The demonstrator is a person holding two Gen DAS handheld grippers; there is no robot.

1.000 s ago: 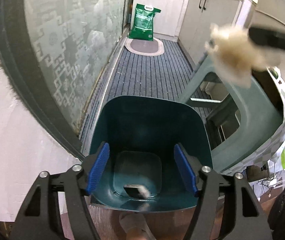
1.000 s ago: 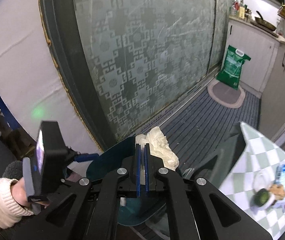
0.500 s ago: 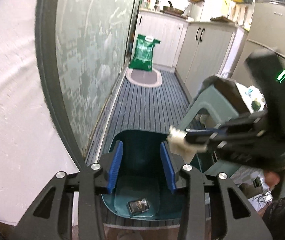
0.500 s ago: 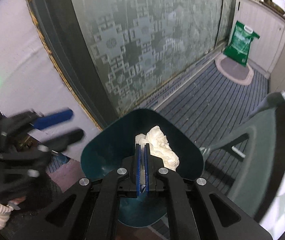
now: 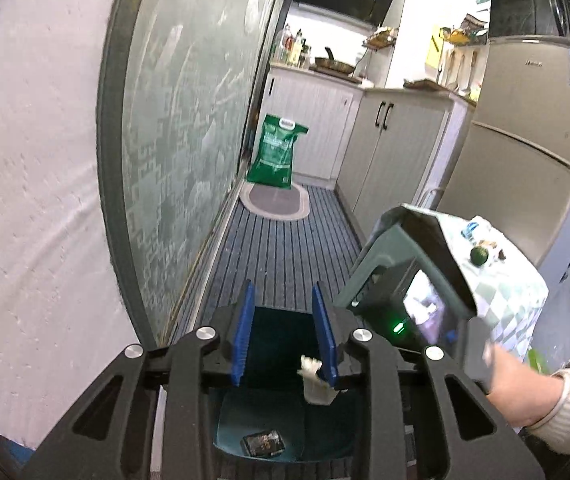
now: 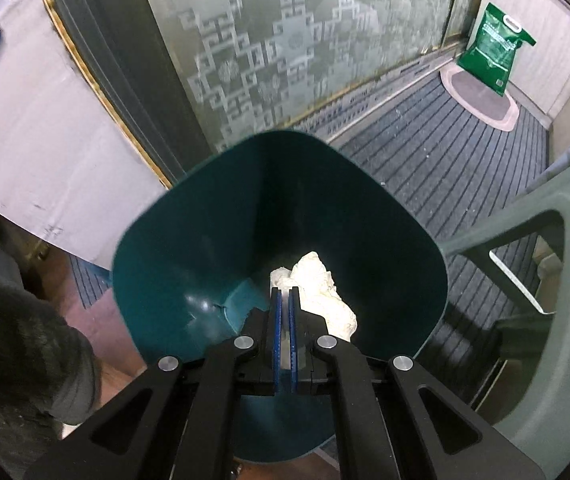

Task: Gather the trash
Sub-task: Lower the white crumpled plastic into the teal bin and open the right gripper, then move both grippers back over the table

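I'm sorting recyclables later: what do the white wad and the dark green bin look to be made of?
White wad: looks like crumpled tissue or paper, matte, with soft creased folds; cloth can't be ruled out. Dark green bin: likely moulded plastic, smooth and slightly glossy, with small highlights on its inner wall and a thin, even rim.

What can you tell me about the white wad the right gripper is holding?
The crumpled tissue is a white, soft-looking paper wad with creased folds. One end is pinched between the shut blue pads of the right gripper; the rest bulges out to the right of the fingers. It hangs inside the mouth of the teal trash bin, above the floor of the bin, apparently touching nothing but the pads. In the left wrist view it shows as a pale scrap over the bin.
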